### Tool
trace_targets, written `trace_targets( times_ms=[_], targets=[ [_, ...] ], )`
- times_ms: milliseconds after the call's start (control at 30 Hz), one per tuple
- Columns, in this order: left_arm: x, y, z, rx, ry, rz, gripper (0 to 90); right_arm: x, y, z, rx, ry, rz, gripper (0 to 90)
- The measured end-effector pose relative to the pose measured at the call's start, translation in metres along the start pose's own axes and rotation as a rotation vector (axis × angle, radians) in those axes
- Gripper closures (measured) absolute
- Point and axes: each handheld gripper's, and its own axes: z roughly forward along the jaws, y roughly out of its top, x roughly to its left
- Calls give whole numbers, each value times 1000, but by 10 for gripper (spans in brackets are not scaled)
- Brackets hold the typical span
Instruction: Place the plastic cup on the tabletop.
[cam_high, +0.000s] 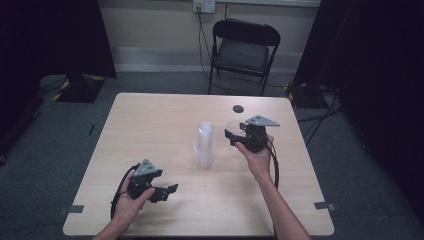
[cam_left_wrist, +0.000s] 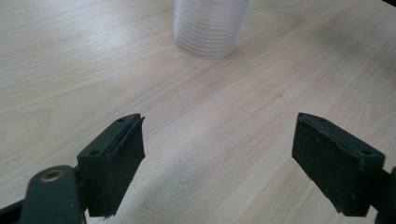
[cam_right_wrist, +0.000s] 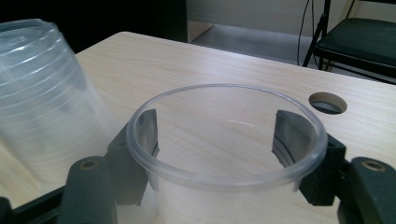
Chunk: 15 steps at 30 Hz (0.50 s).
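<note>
High view: your left claw (cam_high: 167, 190) sits low near the front-left of the desk (cam_high: 150, 120), held from below and behind, your left hand (cam_high: 131, 197) wrapped round its body, forearm coming in from the bottom edge. Its jaws point right, toward the middle of the desk, spread with nothing between them. Your right claw (cam_high: 233, 133) is raised over the right-centre of the desk, right hand (cam_high: 257, 155) gripping from underneath, forearm angled up from the bottom right, jaws pointing left. It pinches a single clear cup (cam_high: 233, 126), faint here, just right of the cup stack (cam_high: 204, 145), which stands upright mid-desk. A dark hole (cam_high: 238, 108) is in the desk beyond the right claw. A black folding chair (cam_high: 243, 50) stands behind the desk.

Left gripper view: left claw (cam_left_wrist: 217, 147) jaws wide apart, only bare desk (cam_left_wrist: 70, 56) wood between them. The cup stack (cam_left_wrist: 209, 25) base stands ahead, well apart from the pads.

Right gripper view: right claw (cam_right_wrist: 219, 140) jaws clamped on the outside of the clear cup (cam_right_wrist: 224, 140), one pad each side below the rim, cup upright, mouth open upward. The cup stack (cam_right_wrist: 39, 93) leans in at left, close beside, can't tell if touching. The hole (cam_right_wrist: 328, 102) is on the desk (cam_right_wrist: 187, 60) ahead right, the chair (cam_right_wrist: 359, 42) beyond.
</note>
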Motion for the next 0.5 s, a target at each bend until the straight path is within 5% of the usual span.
trace_targets(
  times_ms=[500],
  targets=[
    [-3,1,4,3,-6,3,172,-17,-8,37,22,-61,46,308]
  ],
)
